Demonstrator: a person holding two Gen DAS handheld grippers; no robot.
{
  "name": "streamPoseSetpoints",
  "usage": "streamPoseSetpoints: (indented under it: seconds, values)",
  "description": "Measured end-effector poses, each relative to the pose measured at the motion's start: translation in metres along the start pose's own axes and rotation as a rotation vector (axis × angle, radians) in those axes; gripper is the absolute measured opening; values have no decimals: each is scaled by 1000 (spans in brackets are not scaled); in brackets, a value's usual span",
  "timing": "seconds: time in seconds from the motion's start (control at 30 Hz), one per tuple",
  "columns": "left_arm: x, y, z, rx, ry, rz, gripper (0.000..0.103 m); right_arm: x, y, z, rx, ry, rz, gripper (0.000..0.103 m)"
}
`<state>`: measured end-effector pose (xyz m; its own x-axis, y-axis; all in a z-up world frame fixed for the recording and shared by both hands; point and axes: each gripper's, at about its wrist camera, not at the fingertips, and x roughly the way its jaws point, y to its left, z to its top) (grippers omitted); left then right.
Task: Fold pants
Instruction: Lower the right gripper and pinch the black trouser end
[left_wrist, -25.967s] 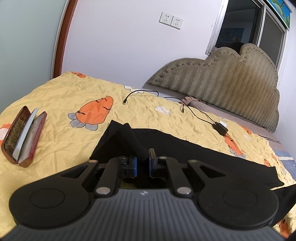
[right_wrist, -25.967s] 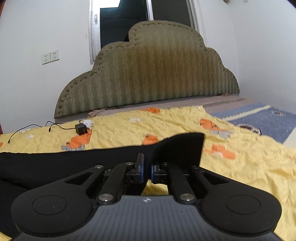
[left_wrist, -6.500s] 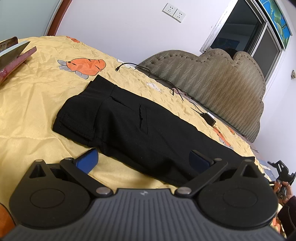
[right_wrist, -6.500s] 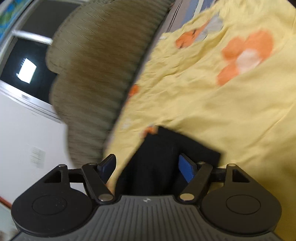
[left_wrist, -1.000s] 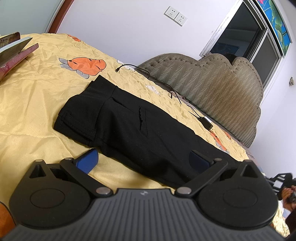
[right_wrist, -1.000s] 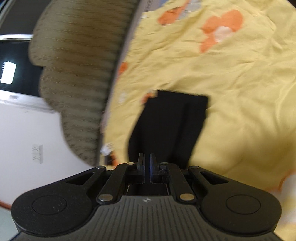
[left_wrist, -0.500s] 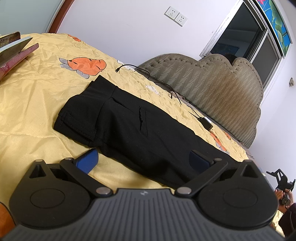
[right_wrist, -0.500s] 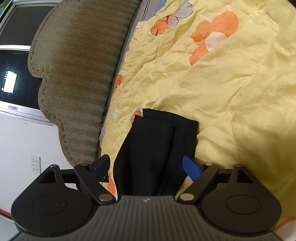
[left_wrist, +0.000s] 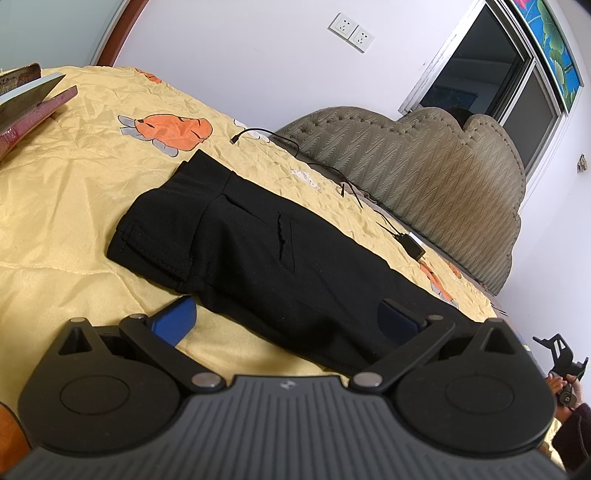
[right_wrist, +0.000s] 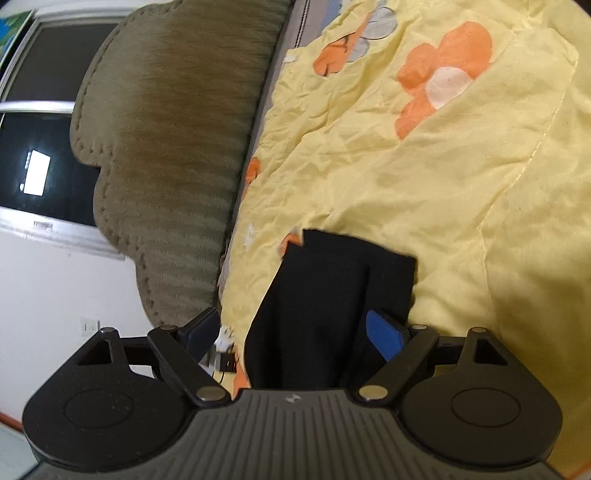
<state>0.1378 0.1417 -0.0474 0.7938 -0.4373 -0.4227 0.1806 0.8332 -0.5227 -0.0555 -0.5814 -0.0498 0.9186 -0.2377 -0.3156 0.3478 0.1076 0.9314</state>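
Note:
Black pants (left_wrist: 280, 258) lie folded lengthwise on the yellow bed sheet (left_wrist: 74, 206), waistband to the left and legs running off to the right. My left gripper (left_wrist: 284, 317) hovers open over their near edge; its blue pads stand wide apart and touch nothing. In the right wrist view the stacked leg ends (right_wrist: 343, 280) lie flat on the sheet. My right gripper (right_wrist: 291, 332) is open above them, one blue pad over the cloth's right edge and the other off to the left, with no cloth pinched.
An open glasses case (left_wrist: 29, 96) lies at the far left of the bed. A charger block (left_wrist: 410, 247) and its cable lie along the far side by the padded headboard (left_wrist: 424, 166). A person's hand (left_wrist: 554, 384) shows at the right edge.
My right gripper went from shut to wide open and came closer to the leg ends. The left gripper and the pants have stayed put.

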Motion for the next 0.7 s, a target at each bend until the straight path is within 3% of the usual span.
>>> streamPoseSetpoints:
  seconds: [0.23, 0.37, 0.53, 0.57, 0.6, 0.67, 0.7]
  values:
    - [0, 0, 0, -1, 0, 0, 103, 24, 4, 0, -32, -31, 41, 88]
    - [1, 0, 0, -1, -1, 0, 103, 30, 5, -8, -52, 31, 97, 87]
    - [0, 0, 0, -2, -1, -1, 103, 42, 23, -14, -213, 5, -17, 78]
    - [0, 0, 0, -2, -1, -1, 103, 46, 29, -18, -264, -14, -40, 62]
    - [1, -1, 0, -2, -1, -1, 103, 50, 32, -22, -302, -21, -60, 37]
    - [0, 0, 0, -1, -1, -1, 103, 64, 29, -26, -309, -2, -92, 13]
    - [0, 0, 0, -2, -1, -1, 103, 68, 26, -28, -304, -5, -112, 6]
